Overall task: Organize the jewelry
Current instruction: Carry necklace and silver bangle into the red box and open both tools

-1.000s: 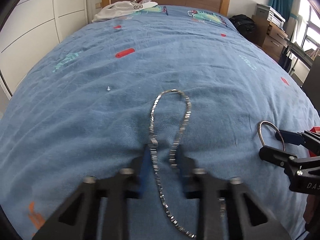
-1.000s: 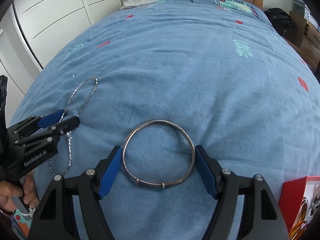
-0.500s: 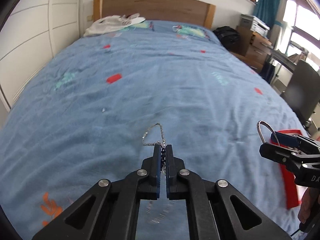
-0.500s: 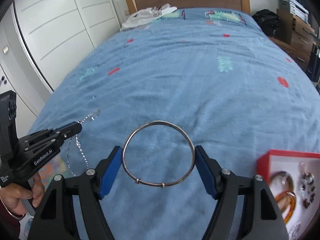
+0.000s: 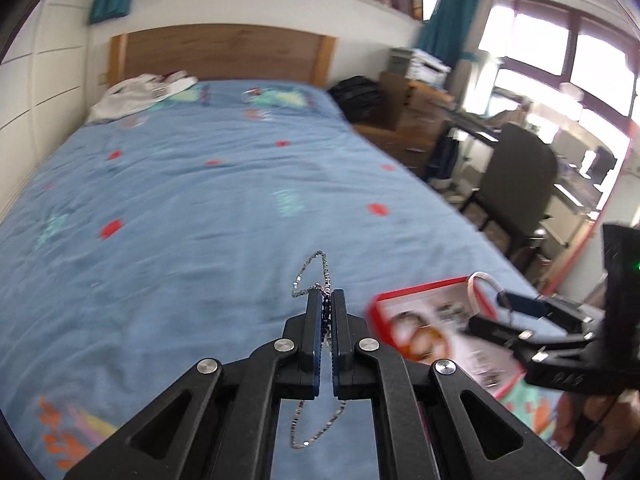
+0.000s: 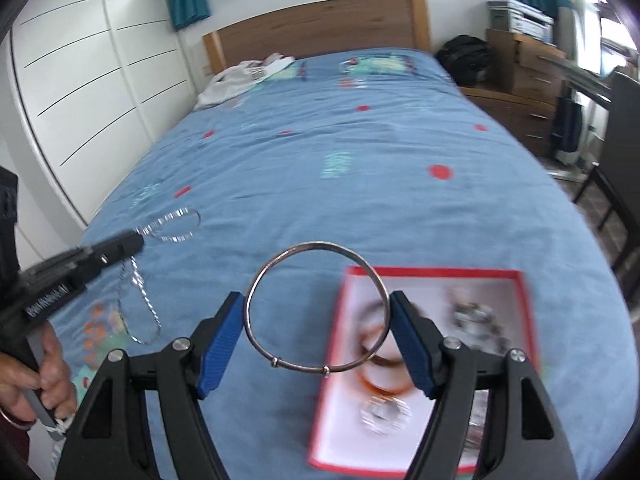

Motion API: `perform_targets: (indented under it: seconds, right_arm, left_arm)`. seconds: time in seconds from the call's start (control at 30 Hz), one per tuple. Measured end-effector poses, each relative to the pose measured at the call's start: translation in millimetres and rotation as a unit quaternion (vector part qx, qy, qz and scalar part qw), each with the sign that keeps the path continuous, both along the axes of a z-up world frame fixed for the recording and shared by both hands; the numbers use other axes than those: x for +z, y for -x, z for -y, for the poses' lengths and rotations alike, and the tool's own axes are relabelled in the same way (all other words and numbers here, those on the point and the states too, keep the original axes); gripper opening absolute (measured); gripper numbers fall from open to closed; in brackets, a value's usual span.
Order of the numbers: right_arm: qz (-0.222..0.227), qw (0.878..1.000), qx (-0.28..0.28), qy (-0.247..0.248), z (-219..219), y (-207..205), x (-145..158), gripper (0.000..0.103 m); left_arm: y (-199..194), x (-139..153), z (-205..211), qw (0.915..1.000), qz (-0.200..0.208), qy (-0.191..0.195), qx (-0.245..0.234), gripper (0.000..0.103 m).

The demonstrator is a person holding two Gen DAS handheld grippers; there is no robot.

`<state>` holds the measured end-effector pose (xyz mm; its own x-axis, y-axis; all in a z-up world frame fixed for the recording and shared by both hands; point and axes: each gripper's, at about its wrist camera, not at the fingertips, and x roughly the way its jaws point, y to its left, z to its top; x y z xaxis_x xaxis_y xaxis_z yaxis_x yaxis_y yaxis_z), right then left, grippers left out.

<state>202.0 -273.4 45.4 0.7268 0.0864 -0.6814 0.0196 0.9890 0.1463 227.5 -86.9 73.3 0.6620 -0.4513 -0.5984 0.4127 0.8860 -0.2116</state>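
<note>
My left gripper (image 5: 327,300) was pinched shut on the silver chain (image 5: 316,276), one loop poking out past the fingertips and the rest dangling beneath the fingers, clear of the blue bedspread (image 5: 192,208). My right gripper (image 6: 318,320) held the silver bangle (image 6: 316,308) across its width between the blue pads (image 6: 222,344), lifted over the near left corner of the red tray (image 6: 436,270), which lay on the bed near its right edge with other pieces blurred inside.
</note>
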Motion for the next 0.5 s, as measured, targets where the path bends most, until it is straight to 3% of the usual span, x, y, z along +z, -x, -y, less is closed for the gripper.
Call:
perform_targets:
  seconds: [0.23,0.5]
  right_arm:
    - [-0.029,0.999,-0.033,0.021,62,36,-18,0.071]
    - [-0.070,0.997,-0.024,0.015,95,45,-63,0.071]
  left_arm:
    - [9,3,81,0.9980,-0.006,0.015,-0.060,0.004]
    - [8,-51,143,0.9933,-0.061,-0.007,-0.098,0.004]
